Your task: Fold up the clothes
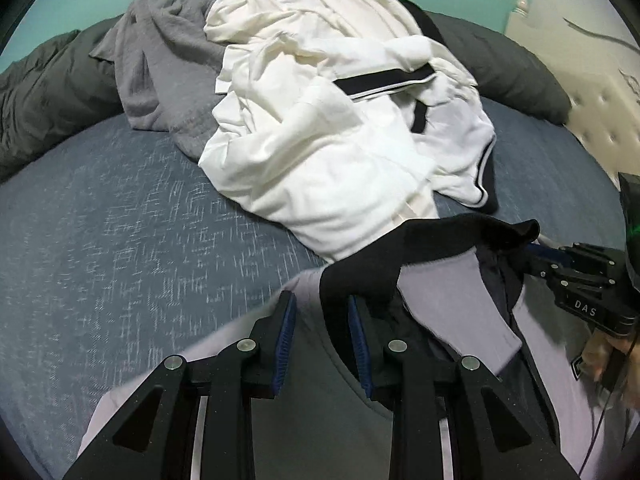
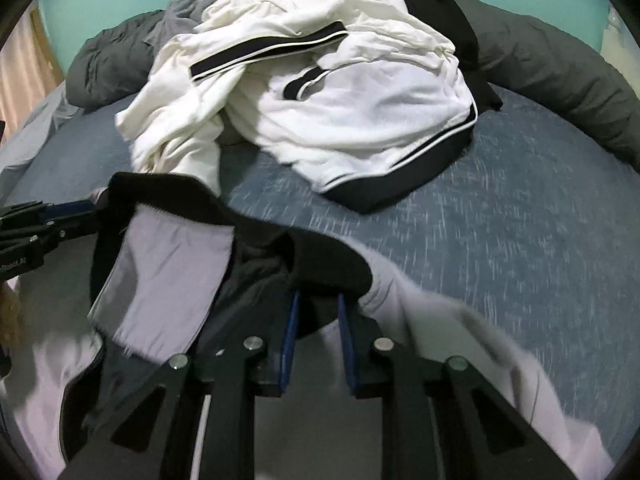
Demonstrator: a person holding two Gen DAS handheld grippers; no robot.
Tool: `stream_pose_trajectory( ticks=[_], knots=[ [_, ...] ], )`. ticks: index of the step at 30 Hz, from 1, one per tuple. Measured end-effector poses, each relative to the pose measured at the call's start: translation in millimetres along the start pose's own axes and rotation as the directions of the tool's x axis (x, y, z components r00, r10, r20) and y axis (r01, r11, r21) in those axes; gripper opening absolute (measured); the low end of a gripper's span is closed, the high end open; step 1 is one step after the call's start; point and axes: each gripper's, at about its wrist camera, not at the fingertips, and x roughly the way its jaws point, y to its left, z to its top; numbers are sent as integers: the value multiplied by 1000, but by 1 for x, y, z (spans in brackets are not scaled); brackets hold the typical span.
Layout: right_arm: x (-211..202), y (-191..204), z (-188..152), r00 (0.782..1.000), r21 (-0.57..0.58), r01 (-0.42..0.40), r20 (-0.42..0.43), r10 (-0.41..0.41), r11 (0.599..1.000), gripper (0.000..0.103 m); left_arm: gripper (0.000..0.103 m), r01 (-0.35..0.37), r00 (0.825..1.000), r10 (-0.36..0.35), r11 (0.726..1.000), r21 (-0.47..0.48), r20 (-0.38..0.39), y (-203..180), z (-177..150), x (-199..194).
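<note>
Lavender jacket (image 1: 452,304), lower half cut off, hangs by its black collar (image 2: 328,268), clenched in both tongs.

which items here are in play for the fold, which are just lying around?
In play:
- lilac jacket with black collar
- left tool, on the collar
- right tool, on the collar

Lying about:
- white jacket
- grey garment
- dark duvet
- blue bedsheet

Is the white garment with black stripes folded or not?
Not folded: the white garment lies crumpled in a heap on the bed.
</note>
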Motion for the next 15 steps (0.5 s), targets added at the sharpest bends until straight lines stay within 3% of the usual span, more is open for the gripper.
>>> stream_pose_trajectory(
  ticks=[5, 9, 15],
  knots=[
    [19, -5, 12, 999, 1, 25, -30, -25, 1000, 18, 29, 3, 1000, -3, 1000, -20, -17, 4, -4, 13],
    [16, -16, 17, 999, 50, -37, -9, 37, 998, 18, 30, 13, 1000, -13, 999, -30, -3, 7, -8, 9],
    [-32, -30, 9, 978, 73, -136, 172, 122, 988, 18, 37, 51, 998, -49, 998, -38, 44, 11, -14, -19]
  ],
)
